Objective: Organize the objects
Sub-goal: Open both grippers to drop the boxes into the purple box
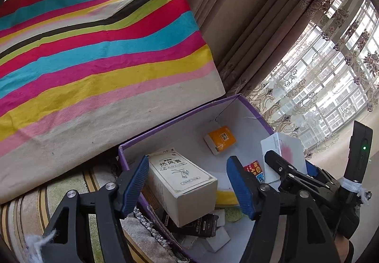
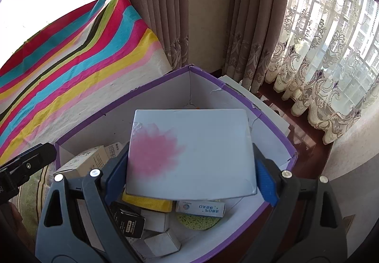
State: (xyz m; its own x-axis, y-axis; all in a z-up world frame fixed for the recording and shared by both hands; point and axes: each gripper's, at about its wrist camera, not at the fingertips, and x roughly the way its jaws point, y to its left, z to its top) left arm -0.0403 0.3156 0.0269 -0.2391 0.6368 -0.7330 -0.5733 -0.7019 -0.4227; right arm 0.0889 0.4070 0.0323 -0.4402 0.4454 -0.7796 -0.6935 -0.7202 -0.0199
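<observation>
beside a striped cloth (image 1: 99, 54) draped over a raised surface, a purple-walled cardboard box (image 2: 279, 135) sits low by the window, its inside white. behind it hang brown pleated curtains (image 2: 151, 7) and, to the right, a patterned lace curtain (image 2: 331, 54) with bright window grilles showing through; dark reddish floor (image 2: 305, 130) shows at the box's far right, and a striped rug (image 1: 26, 213) lies to the near left of the box.

the right gripper (image 2: 191, 175) hangs over the box with its blue-padded fingers (image 2: 266, 182) clamped on a flat white box with a pink blotch (image 2: 189, 154), held above the contents. the left gripper (image 1: 189, 187) has its fingers (image 1: 133, 184) spread wide, gripping nothing; between them in the left wrist view lies a cream carton with printed characters (image 1: 182, 180), resting tilted inside the box.

lower in the box lie an orange-and-white pack (image 1: 220, 140) near the far corner, a yellow sponge (image 2: 146, 203), a round green scouring pad (image 2: 199, 221), a blue-and-white medicine box (image 2: 201, 208), a black carton (image 2: 129, 222) and small white cubes (image 2: 163, 242).
</observation>
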